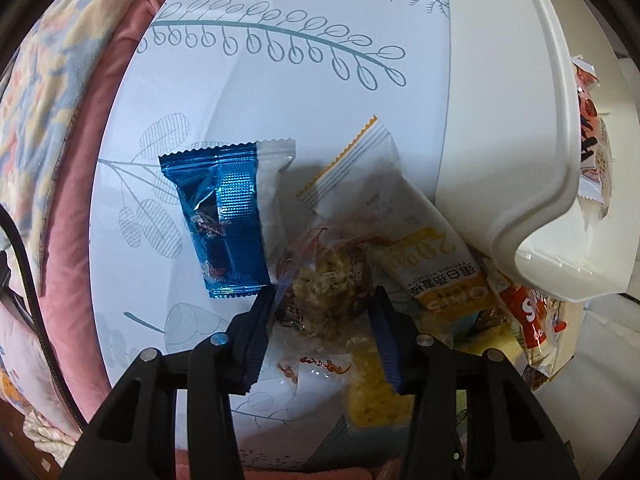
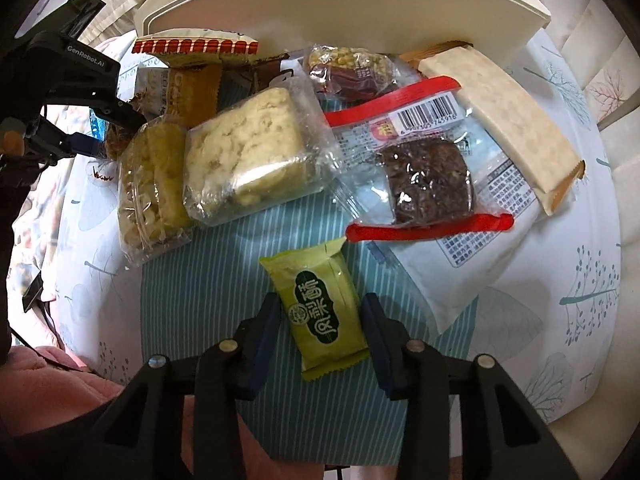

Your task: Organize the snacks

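Both tools open over snack pile.
Left tool (image 1: 322,304) straddles clear crinkly wrapper (image 1: 320,280); only right tool (image 2: 320,312) view shows matte green packet (image 2: 326,312).

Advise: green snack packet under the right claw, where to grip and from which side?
Grip the green packet across its narrow width at mid-body, coming straight down from above. It lies flat on the striped cloth, long axis running between the open right claw fingers, clear of the other snacks.

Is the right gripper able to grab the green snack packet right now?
Probably yes. The right gripper is open, with a finger on each side of the green snack packet. Nothing lies on top of the packet, and the other snacks sit farther away, so the way looks free.
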A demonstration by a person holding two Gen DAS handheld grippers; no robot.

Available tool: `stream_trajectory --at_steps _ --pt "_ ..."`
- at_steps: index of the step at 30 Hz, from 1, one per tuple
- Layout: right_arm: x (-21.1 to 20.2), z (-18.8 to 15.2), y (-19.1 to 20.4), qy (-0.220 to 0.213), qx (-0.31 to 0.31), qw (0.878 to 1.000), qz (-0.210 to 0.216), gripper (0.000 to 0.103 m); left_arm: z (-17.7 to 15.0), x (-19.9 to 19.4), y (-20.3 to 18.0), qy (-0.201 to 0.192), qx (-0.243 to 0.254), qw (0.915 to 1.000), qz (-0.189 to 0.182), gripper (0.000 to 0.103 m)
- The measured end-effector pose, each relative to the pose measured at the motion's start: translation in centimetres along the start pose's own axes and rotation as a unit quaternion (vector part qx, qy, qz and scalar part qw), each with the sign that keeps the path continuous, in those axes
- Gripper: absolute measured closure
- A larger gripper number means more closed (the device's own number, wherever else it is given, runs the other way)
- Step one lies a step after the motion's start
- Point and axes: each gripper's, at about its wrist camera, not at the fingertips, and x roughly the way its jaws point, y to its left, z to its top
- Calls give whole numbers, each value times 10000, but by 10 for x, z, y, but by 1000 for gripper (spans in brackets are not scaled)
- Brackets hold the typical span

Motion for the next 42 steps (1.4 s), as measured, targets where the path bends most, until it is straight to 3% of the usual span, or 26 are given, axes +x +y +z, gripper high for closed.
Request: stream_trajectory --at_steps 9,16,19,22,31,42 --pt "0 -18 14 108 385 9990 206 63 -17 -8 7 191 229 9995 55 58" --pt "-22 -29 29 -171 838 9955 420 63 -47 -35 8 245 809 9964 9 58" --pt "-31 -30 40 -317 912 9941 491 63 -65 -54 10 224 1151 9929 176 58" --pt "-44 -25 53 -437 960 9925 619 63 -64 -73 18 191 1374 9901 203 58" --pt "-78 23 62 -826 767 9889 970 63 -74 -137 8 -192 1832 9828 -147 58" --pt "-115 98 31 -1278 994 9762 1442 63 -55 -194 -37 -955 1691 9798 -484 58"
